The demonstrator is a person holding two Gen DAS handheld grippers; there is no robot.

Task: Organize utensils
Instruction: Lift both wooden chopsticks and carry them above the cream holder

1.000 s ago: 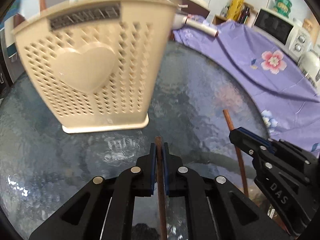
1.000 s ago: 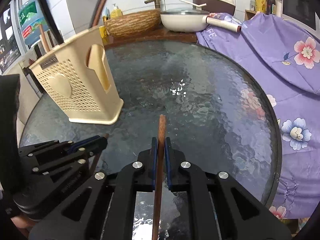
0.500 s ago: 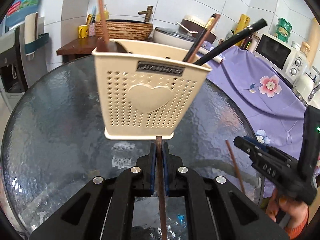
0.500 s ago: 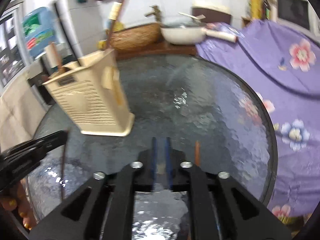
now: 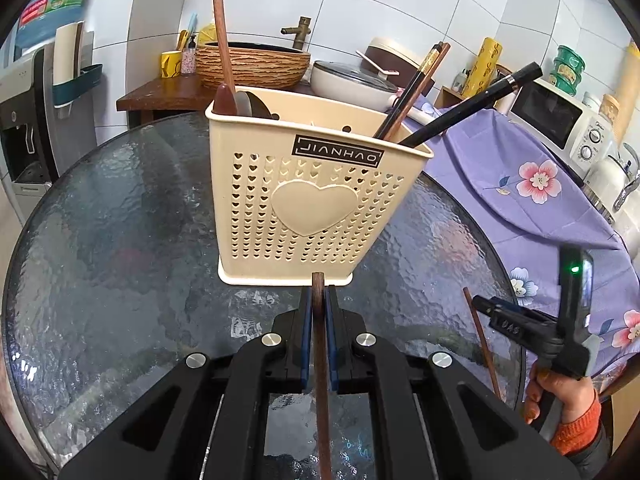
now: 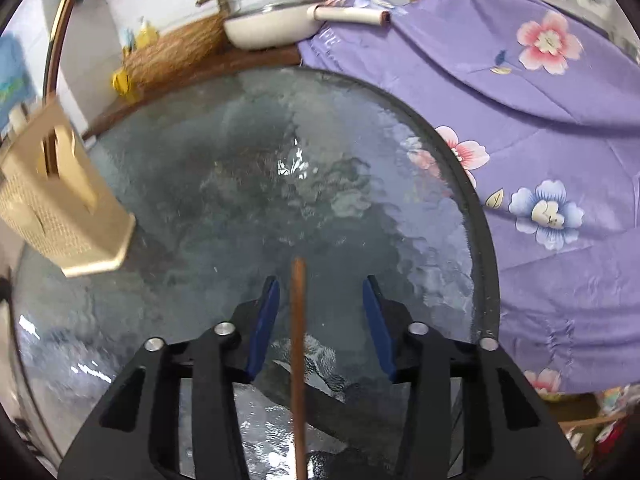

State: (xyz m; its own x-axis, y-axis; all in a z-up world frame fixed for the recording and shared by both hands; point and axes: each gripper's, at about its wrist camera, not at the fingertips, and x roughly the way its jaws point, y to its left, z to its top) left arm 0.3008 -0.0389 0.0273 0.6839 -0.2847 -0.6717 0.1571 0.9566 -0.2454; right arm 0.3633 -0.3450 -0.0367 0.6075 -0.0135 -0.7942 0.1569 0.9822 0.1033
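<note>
A cream perforated utensil holder stands on the round glass table and holds a wooden spoon, brown chopsticks and a black utensil. It also shows at the left in the right wrist view. My left gripper is shut on a brown chopstick just in front of the holder. My right gripper is open, with another brown chopstick lying loose on the glass between its fingers. The right gripper also shows at the right in the left wrist view.
A purple flowered cloth covers furniture right of the table. Behind are a counter with a woven basin, a white pan, a microwave and a water dispenser.
My right gripper has opened and let go of its chopstick, which now lies on the glass. My left gripper has drawn back from the holder, still holding its chopstick.
</note>
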